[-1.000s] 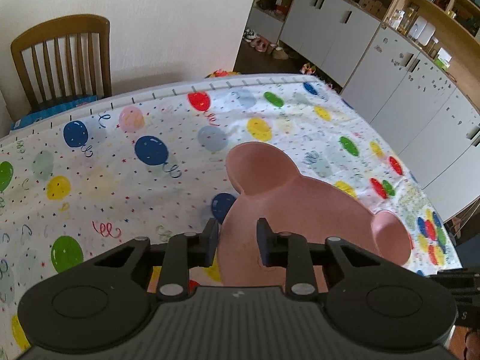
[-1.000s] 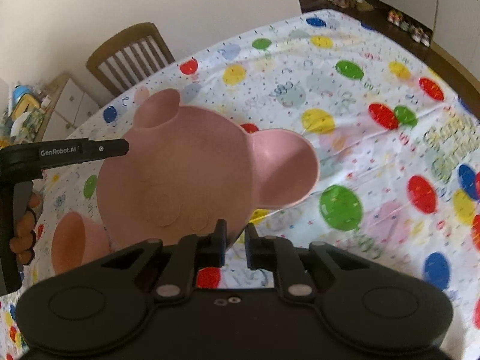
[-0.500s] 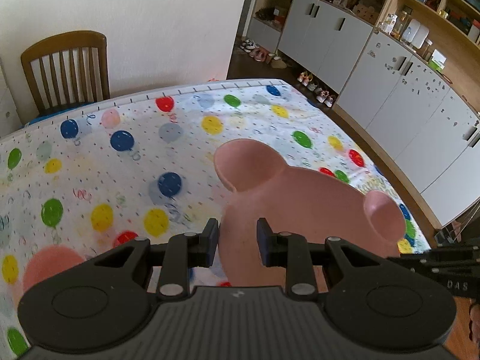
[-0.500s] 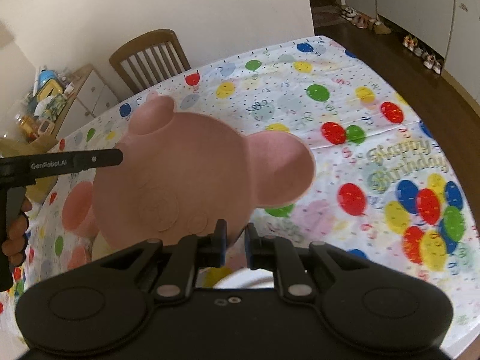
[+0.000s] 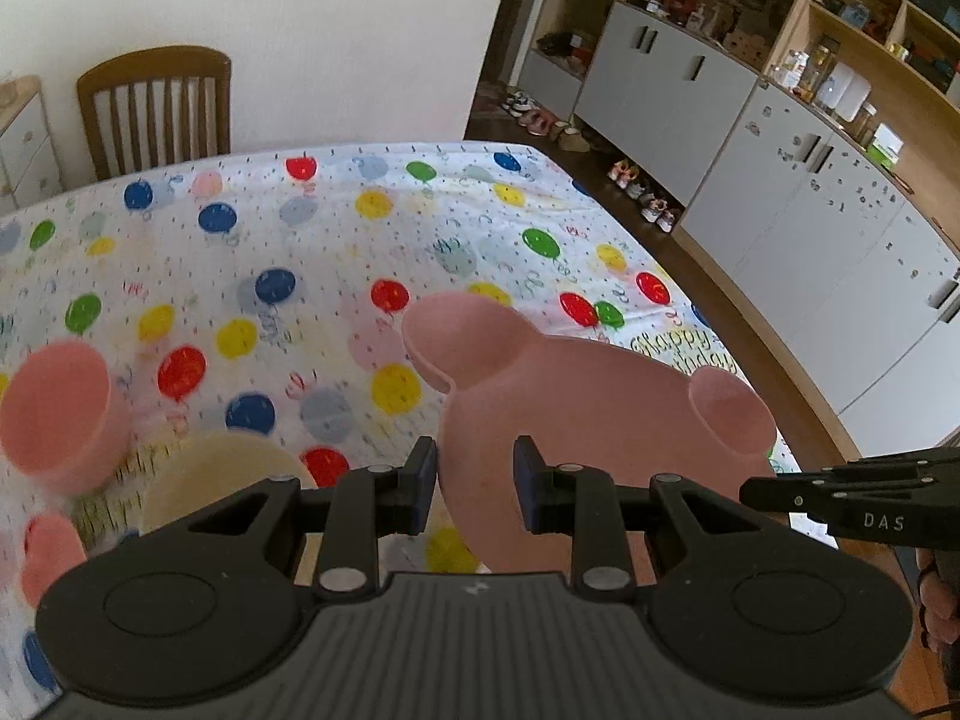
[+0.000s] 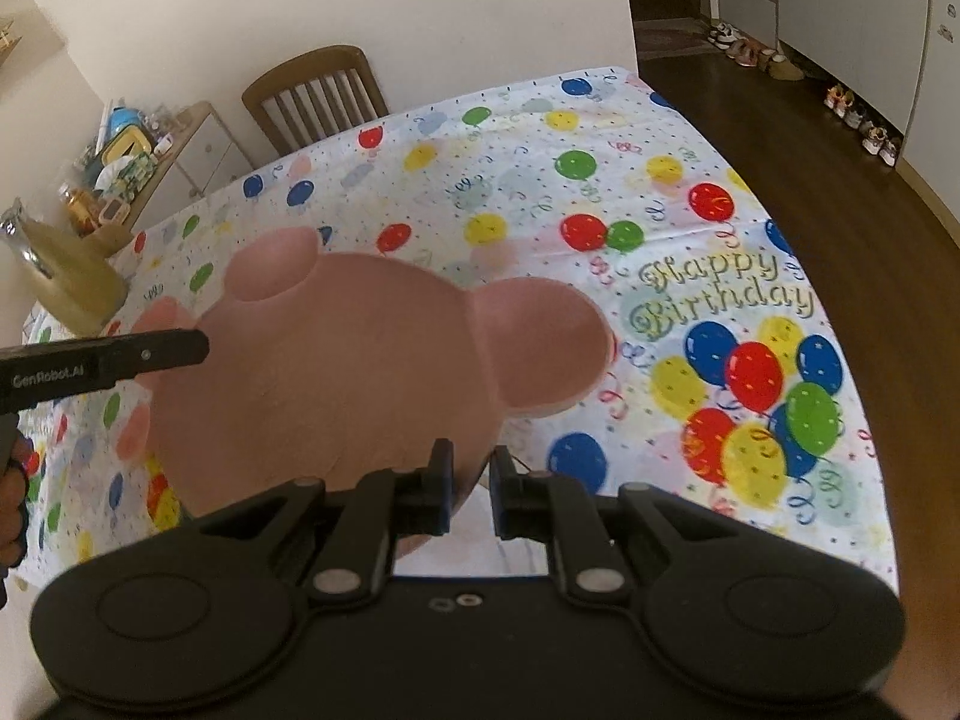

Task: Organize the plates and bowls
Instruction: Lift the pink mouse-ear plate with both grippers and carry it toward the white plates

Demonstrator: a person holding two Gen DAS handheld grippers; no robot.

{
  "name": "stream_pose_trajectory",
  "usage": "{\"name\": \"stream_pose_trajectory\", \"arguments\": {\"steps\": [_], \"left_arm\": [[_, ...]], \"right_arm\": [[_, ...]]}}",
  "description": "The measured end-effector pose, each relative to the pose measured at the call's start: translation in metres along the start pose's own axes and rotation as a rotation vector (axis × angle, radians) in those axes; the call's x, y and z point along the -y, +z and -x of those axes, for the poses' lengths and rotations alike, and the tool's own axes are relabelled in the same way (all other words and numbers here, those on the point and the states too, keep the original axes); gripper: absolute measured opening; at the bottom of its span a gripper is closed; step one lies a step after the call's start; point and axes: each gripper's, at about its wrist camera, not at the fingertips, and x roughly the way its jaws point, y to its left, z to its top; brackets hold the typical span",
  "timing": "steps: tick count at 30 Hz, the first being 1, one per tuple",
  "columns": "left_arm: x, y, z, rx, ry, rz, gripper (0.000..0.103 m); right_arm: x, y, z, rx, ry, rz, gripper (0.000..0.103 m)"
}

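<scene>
Left hand-held gripper [image 5: 474, 486], right hand-held gripper [image 6: 468, 495] clamp pink plate [image 5: 600, 420] (bear-eared).

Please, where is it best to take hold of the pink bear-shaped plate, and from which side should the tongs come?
Probably the thin rim of the pink bear-shaped plate, opposite its two round ears, coming from the near side: the ears bulge, while that edge fits between the left tongs and right tongs.

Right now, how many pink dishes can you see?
3. The bear-eared plate is held up in the middle; a bowl stands on the tablecloth at the left; a blurry pink one lies nearer, lower left. Others may hide behind the plate.
</scene>
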Motion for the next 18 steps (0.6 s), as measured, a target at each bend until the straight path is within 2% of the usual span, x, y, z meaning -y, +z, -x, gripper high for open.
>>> {"name": "stream_pose_trajectory", "arguments": {"steps": [7,18], "left_arm": [[0.017,-0.029,0.0,0.001,0.024,0.025,0.027],[0.026,-0.061,-0.024,-0.041,0.05,0.067,0.027]], "right_arm": [[0.019,-0.014,0.0,-0.024,0.021,0.026,0.011],[0.033,-0.03,-0.016,-0.054,-0.004,0.083,0.011]]}}
